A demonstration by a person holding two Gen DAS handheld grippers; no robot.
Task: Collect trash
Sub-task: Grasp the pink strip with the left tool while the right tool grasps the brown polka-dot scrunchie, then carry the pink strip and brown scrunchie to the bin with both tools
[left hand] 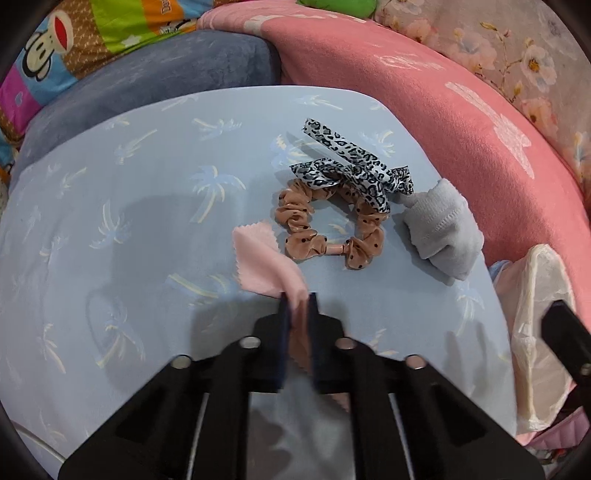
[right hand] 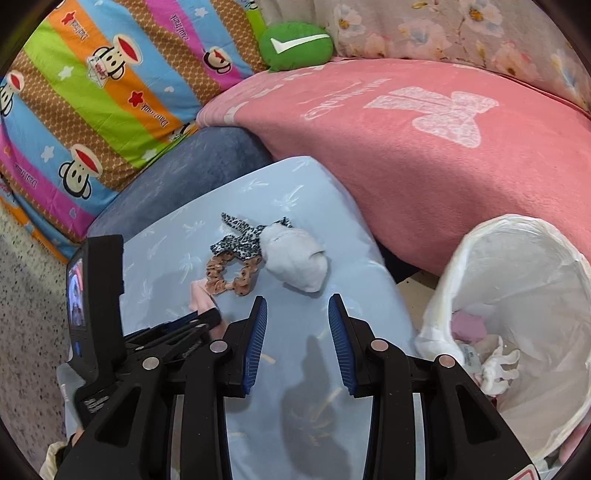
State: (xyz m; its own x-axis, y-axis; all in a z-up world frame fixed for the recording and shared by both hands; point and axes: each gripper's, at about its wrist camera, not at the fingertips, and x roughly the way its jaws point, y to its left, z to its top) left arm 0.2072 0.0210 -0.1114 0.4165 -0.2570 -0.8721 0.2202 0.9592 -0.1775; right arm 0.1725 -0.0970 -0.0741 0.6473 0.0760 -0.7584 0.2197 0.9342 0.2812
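Note:
On the light blue palm-print surface [left hand: 129,221], my left gripper [left hand: 299,306] is shut on one corner of a pink zigzag-edged cloth [left hand: 262,258]. The right wrist view shows this gripper [right hand: 214,315] at the left with the cloth [right hand: 201,295] in it. Beyond lie a brown dotted scrunchie [left hand: 325,229], a leopard-print ribbon [left hand: 354,162] and a bunched grey cloth [left hand: 439,229]. My right gripper [right hand: 297,299] hovers open over bare surface short of the grey cloth [right hand: 295,258], with nothing between its fingers. A bin lined with a white bag [right hand: 517,236] stands at the right, with scraps inside.
A pink blanket [right hand: 424,155] rises behind the surface and beside the bin. A dark blue cushion [right hand: 207,166], monkey-print bedding [right hand: 92,92], a green plush [right hand: 295,44] and floral fabric [right hand: 461,29] lie further back. Speckled floor [right hand: 29,314] is at the left.

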